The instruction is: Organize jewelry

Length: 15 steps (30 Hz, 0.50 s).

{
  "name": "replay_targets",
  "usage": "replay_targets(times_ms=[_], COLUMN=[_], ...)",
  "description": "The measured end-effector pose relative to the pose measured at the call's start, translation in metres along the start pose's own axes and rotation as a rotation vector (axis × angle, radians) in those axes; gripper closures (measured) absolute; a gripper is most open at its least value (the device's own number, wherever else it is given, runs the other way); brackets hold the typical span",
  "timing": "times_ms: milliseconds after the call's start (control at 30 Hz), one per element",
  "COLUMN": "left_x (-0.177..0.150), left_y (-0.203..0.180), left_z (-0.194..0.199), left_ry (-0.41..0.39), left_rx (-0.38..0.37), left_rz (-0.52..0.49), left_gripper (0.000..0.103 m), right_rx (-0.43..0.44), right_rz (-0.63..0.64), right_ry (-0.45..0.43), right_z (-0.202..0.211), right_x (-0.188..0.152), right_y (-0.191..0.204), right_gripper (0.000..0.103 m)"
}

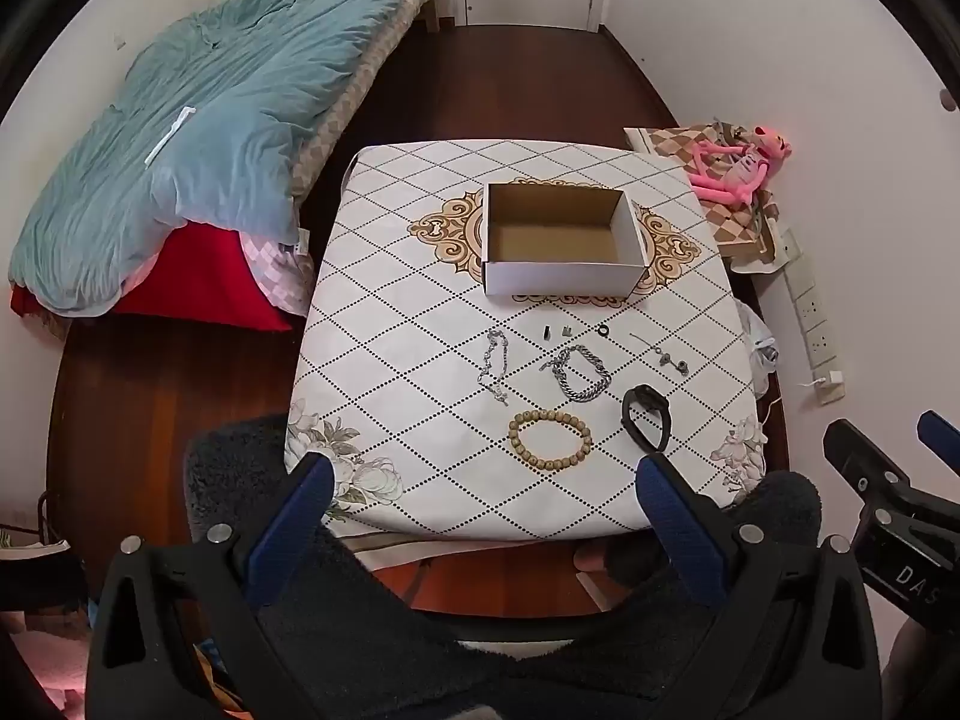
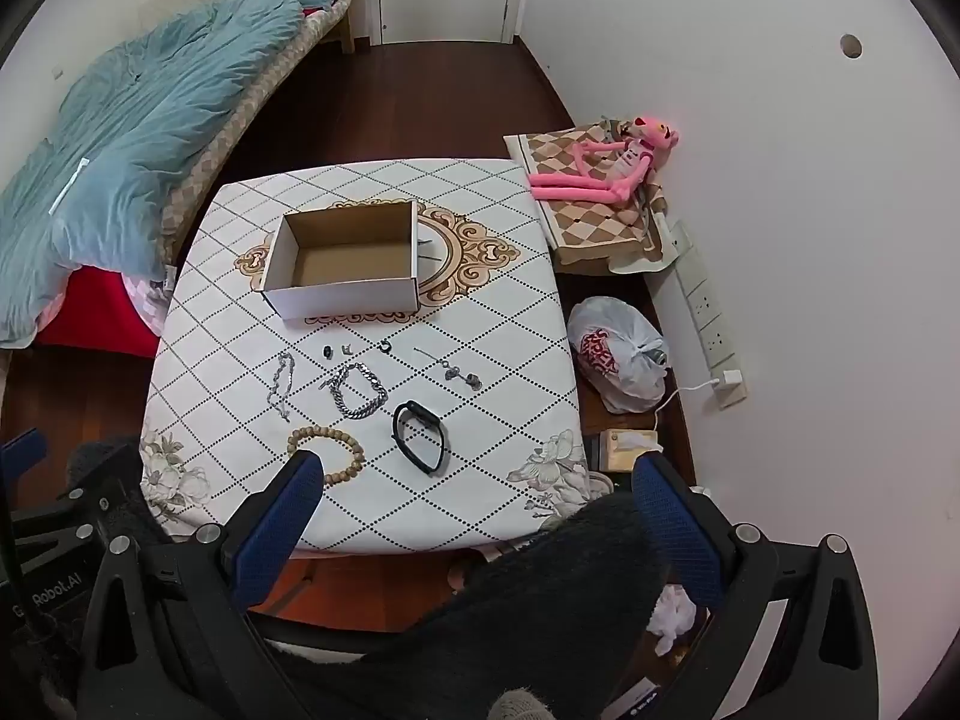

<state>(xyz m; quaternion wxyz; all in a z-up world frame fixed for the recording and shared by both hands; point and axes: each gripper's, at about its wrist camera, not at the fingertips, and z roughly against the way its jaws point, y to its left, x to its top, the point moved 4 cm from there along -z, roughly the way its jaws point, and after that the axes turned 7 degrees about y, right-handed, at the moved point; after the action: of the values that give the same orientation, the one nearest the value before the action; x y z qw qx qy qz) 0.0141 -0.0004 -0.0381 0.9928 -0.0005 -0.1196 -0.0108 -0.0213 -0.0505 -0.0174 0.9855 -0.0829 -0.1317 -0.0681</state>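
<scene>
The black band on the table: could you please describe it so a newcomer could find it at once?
Start at the open cardboard box in the middle of the patterned table. The jewelry lies in front of it; in the row nearest the table's front edge, the black band lies right of the wooden bead bracelet. It is the only smooth black loop; the others are beads or silver chain.

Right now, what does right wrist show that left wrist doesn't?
Right wrist only: the white plastic bag and tissue box on the floor right of the table.
Left wrist only: nothing notable.
Both: the empty cardboard box, bead bracelet, black band, chain bracelets, pink plush toy, bed, and both open grippers, left gripper, right gripper.
</scene>
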Motion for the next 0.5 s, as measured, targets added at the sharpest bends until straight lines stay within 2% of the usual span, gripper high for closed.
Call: replay_targets(times_ms=[500], left_x=[0.0023], left_y=[-0.0101], left_z=[0.0066], left_ry=[-0.012], left_rx=[0.002], left_rz=[-0.009], left_gripper=[0.0], right_rx=[0.006], right_rz=[0.0], right_ry=[-0.005], right_z=[0.0029], right_x=[-0.0017], right_y=[-0.0022], right_gripper=[0.0])
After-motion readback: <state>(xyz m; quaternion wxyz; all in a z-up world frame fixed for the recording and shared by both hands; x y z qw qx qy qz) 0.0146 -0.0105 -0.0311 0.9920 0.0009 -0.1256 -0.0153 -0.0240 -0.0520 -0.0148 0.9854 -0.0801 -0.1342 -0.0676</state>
